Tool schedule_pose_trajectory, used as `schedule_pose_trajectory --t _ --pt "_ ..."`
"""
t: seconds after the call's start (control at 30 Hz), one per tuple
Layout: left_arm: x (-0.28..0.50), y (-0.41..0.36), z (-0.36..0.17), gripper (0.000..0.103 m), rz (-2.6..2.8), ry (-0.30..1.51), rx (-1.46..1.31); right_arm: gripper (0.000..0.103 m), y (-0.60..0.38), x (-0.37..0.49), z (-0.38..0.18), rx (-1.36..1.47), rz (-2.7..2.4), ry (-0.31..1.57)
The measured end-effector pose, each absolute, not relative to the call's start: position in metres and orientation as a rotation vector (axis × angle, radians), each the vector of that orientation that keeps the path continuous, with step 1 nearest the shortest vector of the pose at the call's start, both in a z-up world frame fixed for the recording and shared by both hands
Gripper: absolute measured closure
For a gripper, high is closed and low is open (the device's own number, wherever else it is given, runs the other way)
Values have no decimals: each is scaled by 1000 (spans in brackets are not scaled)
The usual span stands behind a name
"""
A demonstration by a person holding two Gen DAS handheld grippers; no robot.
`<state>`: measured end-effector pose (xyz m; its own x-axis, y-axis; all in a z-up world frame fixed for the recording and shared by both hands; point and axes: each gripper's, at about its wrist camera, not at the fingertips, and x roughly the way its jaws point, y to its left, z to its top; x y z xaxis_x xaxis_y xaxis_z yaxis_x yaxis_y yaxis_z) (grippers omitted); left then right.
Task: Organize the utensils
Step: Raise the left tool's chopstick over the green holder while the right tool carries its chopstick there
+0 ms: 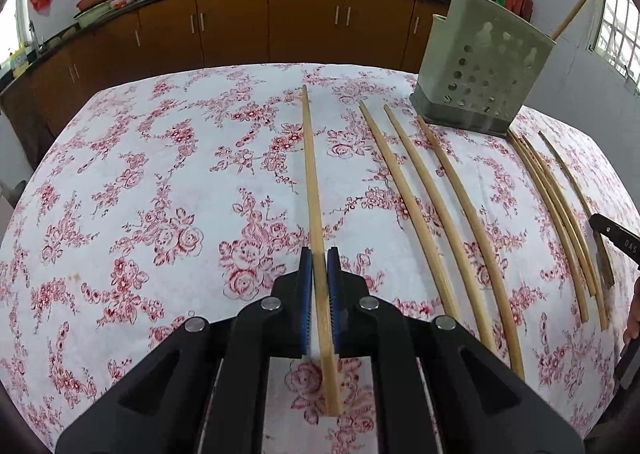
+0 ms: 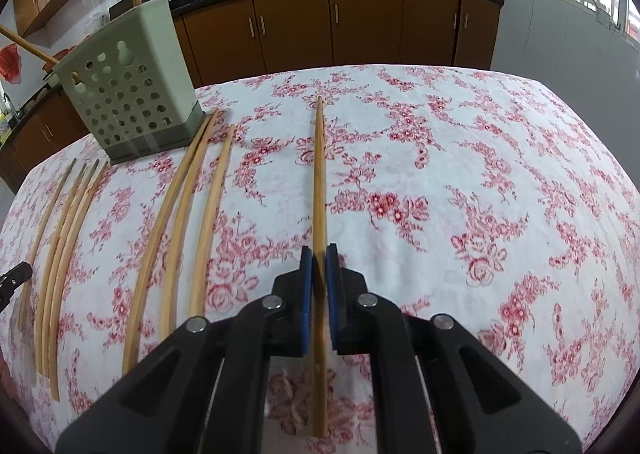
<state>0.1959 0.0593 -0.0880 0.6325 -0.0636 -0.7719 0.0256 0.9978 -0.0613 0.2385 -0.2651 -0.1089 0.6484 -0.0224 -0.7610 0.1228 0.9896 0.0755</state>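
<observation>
My left gripper (image 1: 319, 254) is shut on a bamboo chopstick (image 1: 311, 173) that points away over the flowered tablecloth. My right gripper (image 2: 319, 252) is shut on another bamboo chopstick (image 2: 319, 173) in the same way. A pale green perforated utensil holder (image 1: 480, 65) stands at the far right in the left wrist view and at the far left in the right wrist view (image 2: 132, 89). Two chopsticks stand in it. Several loose chopsticks (image 1: 440, 213) lie on the cloth between the grippers; they also show in the right wrist view (image 2: 176, 221).
The table with the flowered cloth (image 1: 140, 193) fills both views. Brown kitchen cabinets (image 2: 360, 25) with a dark counter and two woks stand behind it. The right gripper's black tip (image 1: 616, 238) shows at the right edge of the left wrist view.
</observation>
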Motion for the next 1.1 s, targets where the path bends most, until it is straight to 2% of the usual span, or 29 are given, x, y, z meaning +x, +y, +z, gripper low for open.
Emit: schedule_pose_trajectory --t 0.67,1.1 --pt "184 54 -84 95 -15 910 -14 95 -271 210 -98 156 -50 845" --pt "170 66 -19 95 -31 721 -59 95 -283 196 -35 183 -40 651"
